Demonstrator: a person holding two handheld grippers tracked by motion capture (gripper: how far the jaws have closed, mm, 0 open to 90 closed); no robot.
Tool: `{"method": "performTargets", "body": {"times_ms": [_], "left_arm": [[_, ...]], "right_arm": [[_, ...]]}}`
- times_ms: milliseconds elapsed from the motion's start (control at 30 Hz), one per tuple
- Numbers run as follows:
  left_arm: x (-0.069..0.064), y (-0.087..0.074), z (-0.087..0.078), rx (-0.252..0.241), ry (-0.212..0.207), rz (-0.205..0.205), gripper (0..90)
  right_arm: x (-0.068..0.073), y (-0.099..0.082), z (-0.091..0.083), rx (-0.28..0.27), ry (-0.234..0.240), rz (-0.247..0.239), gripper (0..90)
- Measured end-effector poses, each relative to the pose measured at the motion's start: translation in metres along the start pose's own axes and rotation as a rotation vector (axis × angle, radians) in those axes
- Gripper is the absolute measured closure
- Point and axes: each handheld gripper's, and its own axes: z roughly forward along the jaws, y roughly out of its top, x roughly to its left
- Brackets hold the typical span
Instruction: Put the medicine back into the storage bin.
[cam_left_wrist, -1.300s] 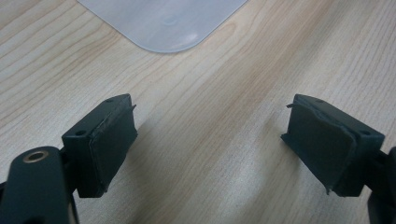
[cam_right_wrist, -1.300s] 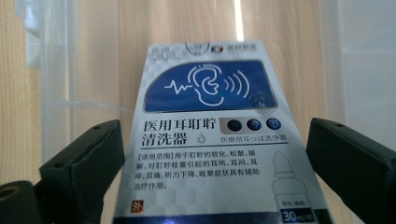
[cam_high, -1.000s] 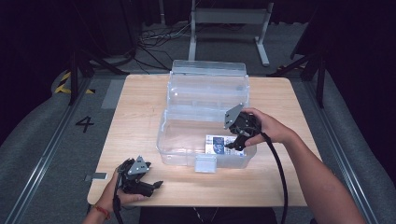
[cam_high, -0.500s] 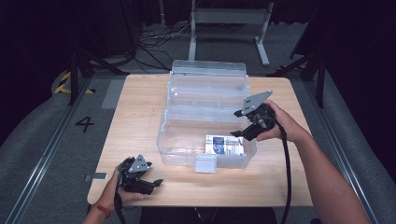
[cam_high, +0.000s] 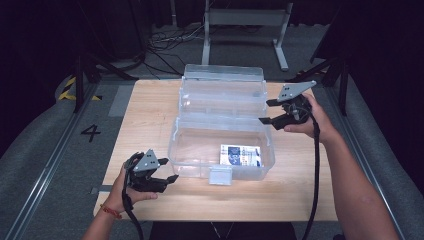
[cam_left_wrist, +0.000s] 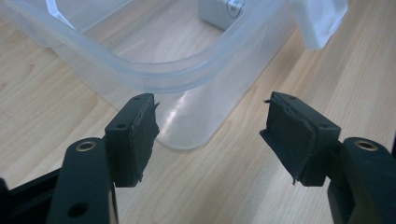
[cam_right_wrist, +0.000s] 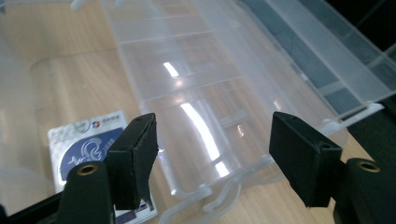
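Note:
A clear plastic box stands open mid-table, its lid folded back. Inside at the front right lies a small white and blue packet. My left gripper hovers at the box's front left corner; its jaws are open and have just been closing, with nothing gripped. My right gripper is held above the right end of the box near the hinge. Its jaws are also open, have just been closing and hold nothing. Below it are the lid and the packet.
The box's white front latch hangs down at the middle of the front wall. Bare wooden tabletop lies left of the box. A black cable trails from the right gripper along the forearm. Dark floor and metal frames surround the table.
The right gripper has come up from inside the box and moved right and back, to the box's right end. The left gripper has risen a little at the front left corner.

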Motion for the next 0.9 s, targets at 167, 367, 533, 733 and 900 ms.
{"method": "performTargets", "body": {"times_ms": [167,367,533,733,900], "left_arm": [[-0.001,-0.003,-0.004,-0.002,-0.021,-0.005,38.1],[-0.004,0.005,-0.022,-0.080,-0.030,-0.010,35.8],[-0.005,0.021,-0.022,-0.123,-0.031,0.029,37.4],[-0.002,0.030,-0.002,-0.088,-0.080,0.036,41.7],[-0.001,0.032,0.009,-0.041,-0.077,0.049,43.3]], "right_arm": [[-0.014,0.003,0.000,-0.005,-0.049,0.025,33.4],[-0.025,0.008,0.003,0.003,-0.060,0.039,34.8],[-0.030,0.009,0.016,0.020,-0.073,0.035,37.4],[-0.039,0.013,0.032,0.020,-0.036,0.046,41.5],[-0.049,0.014,0.045,0.068,-0.024,0.054,43.6]]}}
